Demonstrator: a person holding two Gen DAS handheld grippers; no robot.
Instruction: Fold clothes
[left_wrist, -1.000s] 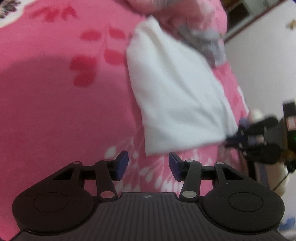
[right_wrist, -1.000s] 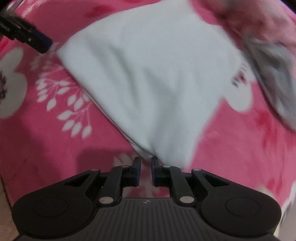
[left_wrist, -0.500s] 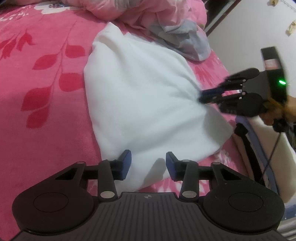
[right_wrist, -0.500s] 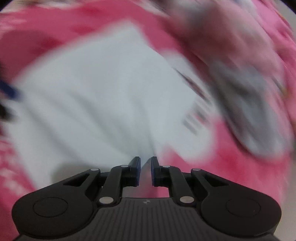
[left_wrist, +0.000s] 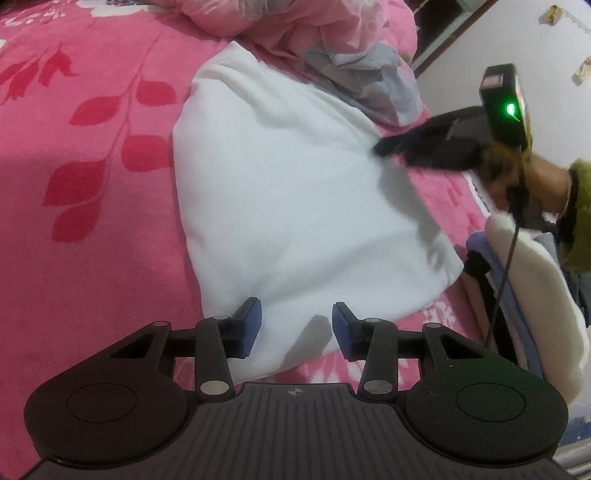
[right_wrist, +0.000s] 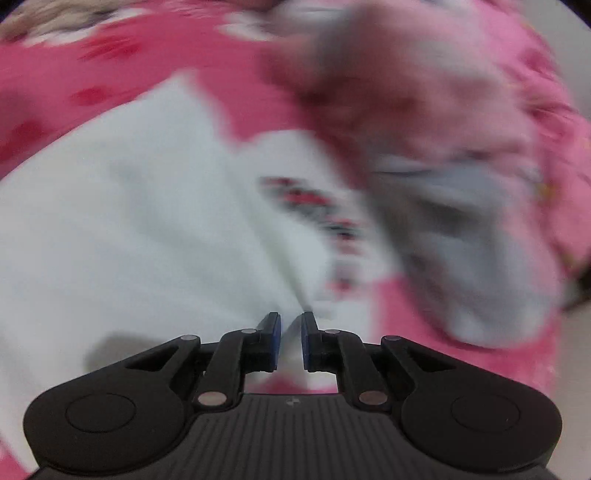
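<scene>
Since a second ago, the white cloth (left_wrist: 295, 206) has gone from a narrow strip held off to one side to a wide sheet laid over the pink blanket (left_wrist: 92, 240), and the right gripper (left_wrist: 380, 149) has carried its pinched edge from the near corner up along the far side.

At the left, the blanket shows red leaf prints and lies bare beside the cloth. The cloth spreads across the middle of the bed, its far end close to a heap of pink and grey bedding (left_wrist: 354, 62), its near edge reaching down between the fingers of the left gripper (left_wrist: 295, 332). Those blue-padded fingers stand spread apart over that near edge, one to each side, and they clasp nothing.

To the right, the right gripper comes in from the bed's edge with its tip at the cloth's right-hand border; a hand (left_wrist: 532, 177) in a green sleeve holds it, and a green light glows on its body. In its own view, badly blurred, the right gripper (right_wrist: 291, 334) has its fingers drawn nearly together with a fold of the white cloth (right_wrist: 129, 229) nipped between them, the fabric pulled to a peak there. Beyond it sits the grey and pink bedding (right_wrist: 461, 229).
</scene>
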